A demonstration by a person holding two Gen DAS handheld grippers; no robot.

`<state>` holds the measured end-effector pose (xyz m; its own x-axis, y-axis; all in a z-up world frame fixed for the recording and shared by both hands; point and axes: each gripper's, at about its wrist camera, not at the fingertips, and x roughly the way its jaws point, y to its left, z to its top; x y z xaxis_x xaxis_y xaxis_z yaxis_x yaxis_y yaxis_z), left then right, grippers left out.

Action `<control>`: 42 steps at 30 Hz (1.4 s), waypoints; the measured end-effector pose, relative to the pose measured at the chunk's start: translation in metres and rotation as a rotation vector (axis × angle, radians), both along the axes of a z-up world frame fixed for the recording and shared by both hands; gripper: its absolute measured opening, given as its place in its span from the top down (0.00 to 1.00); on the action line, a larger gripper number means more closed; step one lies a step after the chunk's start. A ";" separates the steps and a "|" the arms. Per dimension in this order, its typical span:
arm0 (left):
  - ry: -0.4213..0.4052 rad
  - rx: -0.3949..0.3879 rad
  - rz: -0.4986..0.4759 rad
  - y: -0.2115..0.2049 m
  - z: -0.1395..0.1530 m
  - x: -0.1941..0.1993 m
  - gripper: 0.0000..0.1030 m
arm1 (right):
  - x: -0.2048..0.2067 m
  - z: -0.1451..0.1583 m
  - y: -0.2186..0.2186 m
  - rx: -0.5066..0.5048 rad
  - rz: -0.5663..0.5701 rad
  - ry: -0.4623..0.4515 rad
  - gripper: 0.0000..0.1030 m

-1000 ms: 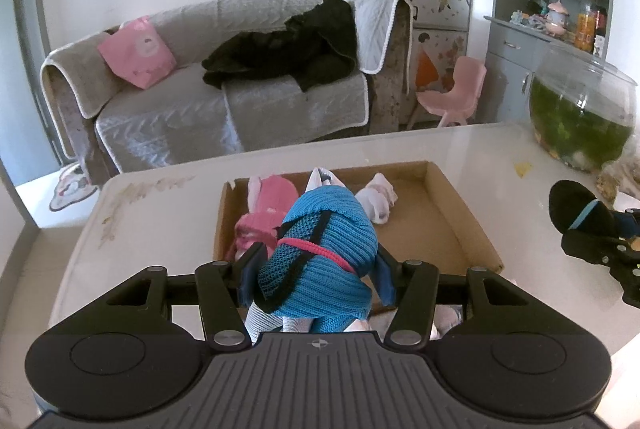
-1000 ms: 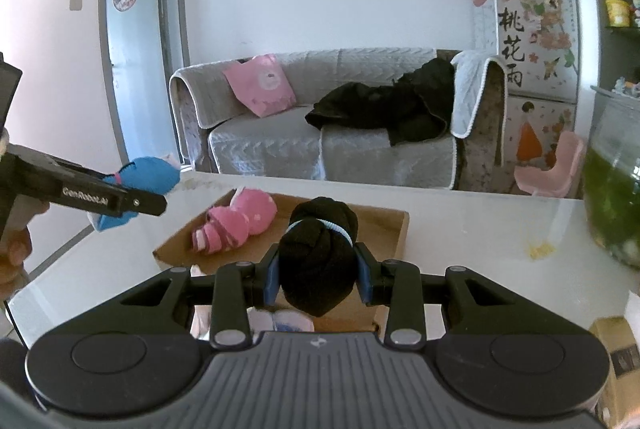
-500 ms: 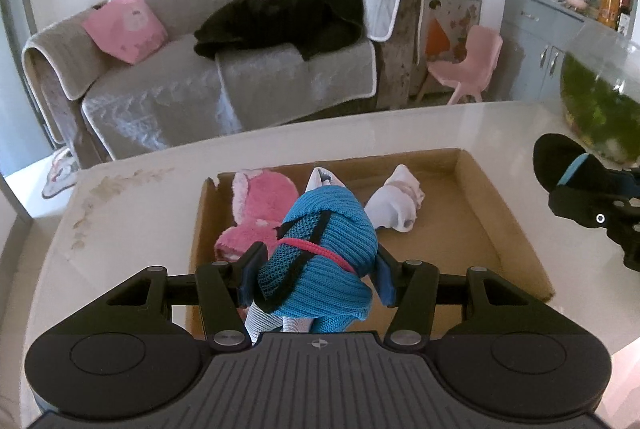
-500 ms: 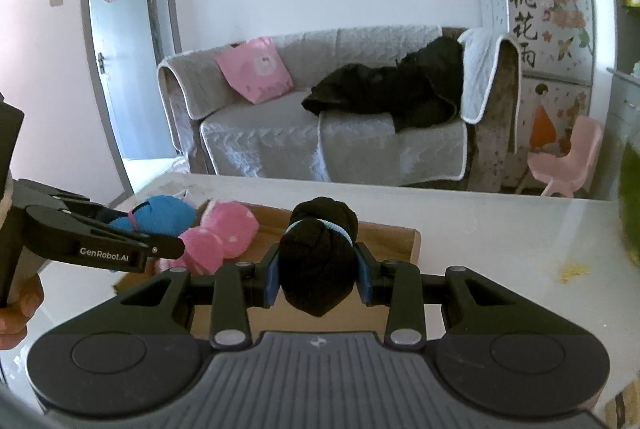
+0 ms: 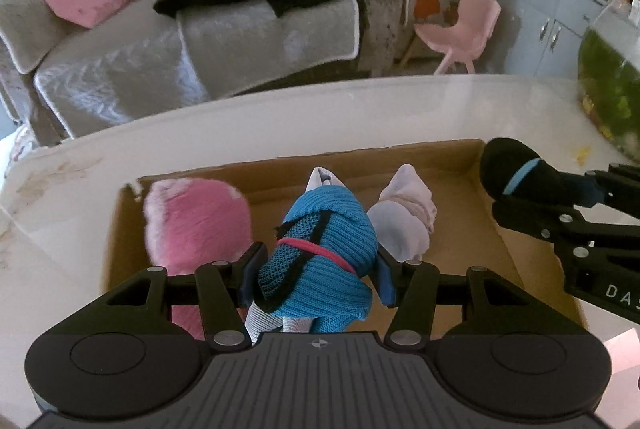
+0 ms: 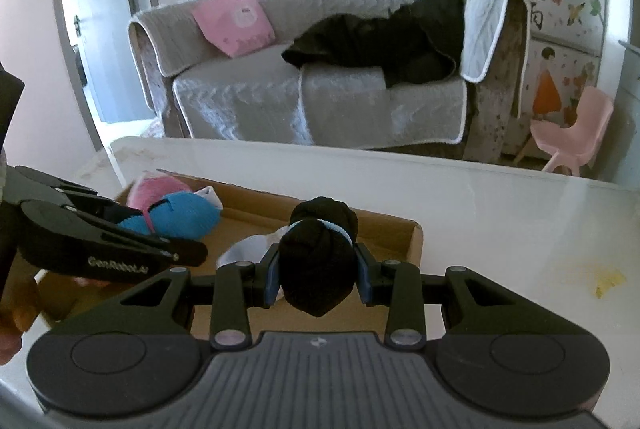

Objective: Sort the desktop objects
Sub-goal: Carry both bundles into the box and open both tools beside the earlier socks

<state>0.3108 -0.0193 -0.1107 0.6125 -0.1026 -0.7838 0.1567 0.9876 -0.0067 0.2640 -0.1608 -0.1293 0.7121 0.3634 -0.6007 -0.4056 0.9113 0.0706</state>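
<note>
My left gripper (image 5: 318, 271) is shut on a blue knitted sock roll (image 5: 324, 249) with a pink and black band, held over the cardboard box (image 5: 400, 157). Inside the box lie a fluffy pink sock roll (image 5: 196, 221) and a white sock roll (image 5: 408, 213). My right gripper (image 6: 316, 275) is shut on a black sock roll (image 6: 320, 257) with a light blue band, above the box's right part (image 6: 412, 241). In the left wrist view the black sock roll (image 5: 516, 173) hangs over the box's right wall. The blue sock roll (image 6: 176, 217) also shows in the right wrist view.
A white table (image 5: 280, 125) carries the box. A glass fish bowl (image 5: 612, 85) with green plants stands at the table's right. A yellow scrap (image 6: 608, 281) lies on the table. Beyond are a grey sofa (image 6: 320, 101) and a pink child's chair (image 6: 576, 133).
Both grippers have moved forward and down over the box, each keeping its sock roll. The right gripper with the black roll has come closer to the box's right wall.
</note>
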 end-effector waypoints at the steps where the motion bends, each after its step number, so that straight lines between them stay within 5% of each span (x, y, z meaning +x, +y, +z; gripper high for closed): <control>1: 0.007 0.003 -0.003 -0.002 -0.005 0.004 0.41 | 0.003 -0.002 0.001 -0.008 -0.003 0.005 0.67; 18: 0.056 0.062 -0.025 -0.013 -0.040 0.023 0.39 | 0.021 -0.028 0.013 -0.115 -0.010 0.108 0.65; 25: 0.054 0.082 -0.016 -0.013 -0.031 0.018 0.23 | 0.020 -0.021 0.014 -0.127 -0.027 0.106 0.48; 29: 0.038 0.062 -0.008 -0.009 -0.017 0.012 0.17 | 0.010 -0.003 0.005 -0.090 -0.040 0.064 0.20; 31: 0.020 0.057 -0.001 -0.007 -0.008 0.005 0.09 | -0.002 0.009 0.002 -0.078 -0.050 0.022 0.14; 42: -0.094 0.069 0.029 0.025 0.047 -0.082 0.00 | -0.076 0.051 -0.042 0.073 -0.074 -0.090 0.11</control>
<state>0.2288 0.0061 -0.0640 0.6856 -0.0315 -0.7273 0.1245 0.9894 0.0745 0.1882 -0.2027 -0.0788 0.7884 0.3479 -0.5073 -0.3449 0.9329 0.1038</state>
